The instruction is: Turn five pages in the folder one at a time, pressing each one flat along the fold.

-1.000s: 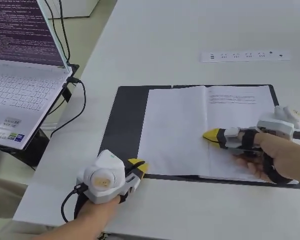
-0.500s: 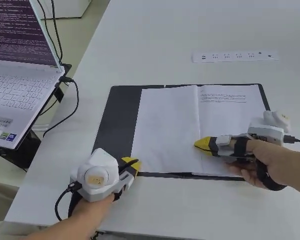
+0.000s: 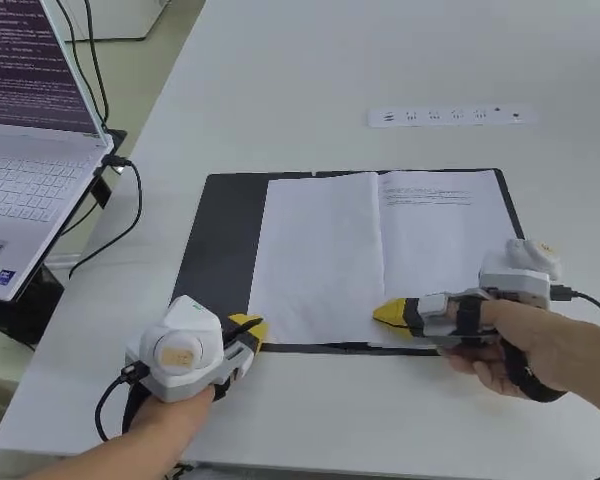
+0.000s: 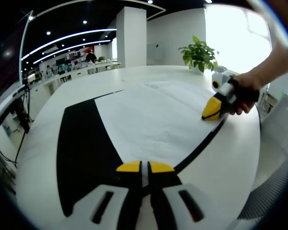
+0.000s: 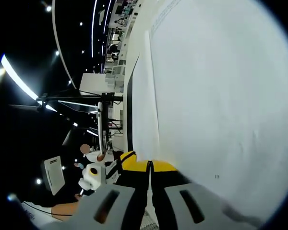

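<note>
The folder (image 3: 220, 250) lies open on the white table, its black inside cover bare on the left. A blank white page (image 3: 315, 260) lies left of the fold and a page with printed lines (image 3: 440, 235) right of it. My right gripper (image 3: 388, 313) is shut with nothing in it, its yellow tips down on the paper at the fold, near the folder's front edge. In the left gripper view the right gripper (image 4: 212, 109) rests on the page (image 4: 153, 120). My left gripper (image 3: 248, 330) is shut and empty at the folder's front left edge, over the black cover (image 4: 79, 143).
An open laptop (image 3: 20, 150) stands at the left on a raised stand, with cables (image 3: 130, 200) trailing toward the folder. A white power strip (image 3: 450, 116) lies beyond the folder. A potted plant (image 4: 198, 52) stands on the table's far side.
My right gripper has slid along the fold toward the folder's front edge. The left gripper has stayed at the front left edge. The head camera has shifted.
</note>
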The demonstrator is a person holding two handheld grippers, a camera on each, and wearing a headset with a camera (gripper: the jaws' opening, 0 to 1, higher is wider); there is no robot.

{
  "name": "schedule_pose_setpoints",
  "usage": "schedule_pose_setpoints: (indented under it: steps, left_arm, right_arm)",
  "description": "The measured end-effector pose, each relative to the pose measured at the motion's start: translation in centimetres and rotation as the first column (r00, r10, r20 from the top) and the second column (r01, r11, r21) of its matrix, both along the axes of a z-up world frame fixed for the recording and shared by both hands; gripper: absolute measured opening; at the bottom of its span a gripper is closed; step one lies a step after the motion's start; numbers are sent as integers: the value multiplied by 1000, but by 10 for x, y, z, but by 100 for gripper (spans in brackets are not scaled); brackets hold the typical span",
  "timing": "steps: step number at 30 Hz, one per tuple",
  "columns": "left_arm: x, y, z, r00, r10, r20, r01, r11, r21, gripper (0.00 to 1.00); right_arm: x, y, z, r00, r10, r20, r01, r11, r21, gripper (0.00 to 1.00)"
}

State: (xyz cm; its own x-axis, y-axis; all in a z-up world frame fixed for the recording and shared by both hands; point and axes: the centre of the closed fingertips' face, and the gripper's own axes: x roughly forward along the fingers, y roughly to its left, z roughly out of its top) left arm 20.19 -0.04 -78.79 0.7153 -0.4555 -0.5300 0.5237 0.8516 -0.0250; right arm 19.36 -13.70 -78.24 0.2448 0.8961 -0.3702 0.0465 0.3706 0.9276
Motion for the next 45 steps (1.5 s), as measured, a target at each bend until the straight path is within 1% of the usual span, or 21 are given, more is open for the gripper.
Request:
schedule_pose_setpoints:
  steps: [13, 15, 18, 20, 22, 24, 26, 27, 28, 30, 31, 32, 34, 35, 37, 38, 39, 41, 42, 44, 45]
  left_arm:
    - [0, 0, 0, 1000, -1, -1, 1, 1000, 4, 3]
    - [0, 0, 0, 1000, 2, -2, -2, 1000, 1, 3]
    - [0, 0, 0, 1000, 5, -5, -5, 1000, -1, 3]
    - [0, 1, 0, 1000, 13, -10, -13, 1000, -9, 3]
    - [1, 1, 0, 1000, 18, -17, -19, 1000, -16, 3]
    - [1, 1, 1, 999, 26, -31, -27, 999, -19, 4]
    - [0, -1, 1, 996, 53, -68, -56, 997, -51, 6]
    - [0, -2, 1, 996, 57, -76, -61, 996, -60, 7]
    - [-1, -4, 2, 993, 61, -98, -70, 994, -84, 9]
    - [-2, -5, 3, 992, 62, -107, -71, 994, -79, 9]
    - [-3, -7, 7, 993, 59, -103, -69, 993, -91, 10]
    - [-2, -9, 12, 994, 61, -92, -70, 993, -98, 11]
    - [-2, -12, 23, 994, 62, -85, -73, 989, -129, 13]
    - [-2, -13, 29, 995, 59, -76, -69, 988, -135, 14]
    - [-3, -15, 39, 996, 56, -66, -65, 987, -146, 16]
    - [-4, -16, 47, 996, 55, -66, -65, 984, -166, 17]
    - [-6, -17, 56, 997, 53, -49, -61, 982, -180, 19]
    - [-9, -16, 66, 998, 53, -35, -59, 980, -190, 20]
    - [-12, -17, 76, 999, 49, -17, -52, 979, -198, 21]
    - [-17, -16, 87, 999, 50, -7, -50, 976, -213, 23]
    - [-19, -16, 91, 999, 50, 2, -49, 975, -217, 24]
  right_arm:
    - [-31, 0, -1, 999, 20, -29, -19, 1000, 19, 0]
    - [-40, 0, -5, 999, 45, -29, -46, 999, -9, 0]
    - [-46, 0, -1, 998, 29, -47, -28, 999, 21, 0]
    - [-49, -1, 3, 999, 23, -43, -22, 999, 24, 0]
    - [-54, 0, 12, 1000, 26, -17, -25, 999, 28, 0]
    - [-54, 0, 23, 1000, 4, 14, -4, 1000, 31, 0]
    - [-53, -2, 35, 999, -11, 44, 9, 999, 50, 0]
    - [-49, -4, 39, 997, -24, 75, 21, 999, 43, 0]
    - [-46, -7, 42, 994, -40, 103, 37, 999, 30, 0]
    - [-39, -16, 55, 982, -96, 165, 96, 995, 9, 0]
    - [-37, -21, 57, 978, -114, 177, 116, 993, -1, 0]
    - [-35, -29, 60, 968, -126, 216, 137, 990, -38, 0]
    - [-35, -39, 66, 951, -115, 287, 143, 986, -80, 0]
    - [-36, -45, 68, 946, -114, 304, 154, 982, -109, 1]
    - [-35, -55, 75, 917, -98, 386, 167, 974, -150, 9]
    - [-37, -62, 80, 907, -86, 413, 170, 970, -171, 12]
    - [-37, -67, 83, 899, -87, 430, 183, 966, -185, 17]
    - [-38, -79, 93, 872, -81, 483, 208, 954, -217, 21]
    - [-38, -83, 96, 861, -74, 503, 216, 949, -229, 23]
    - [-41, -95, 103, 836, -46, 547, 239, 928, -287, 27]
    - [-44, -102, 106, 828, -21, 560, 240, 917, -319, 28]
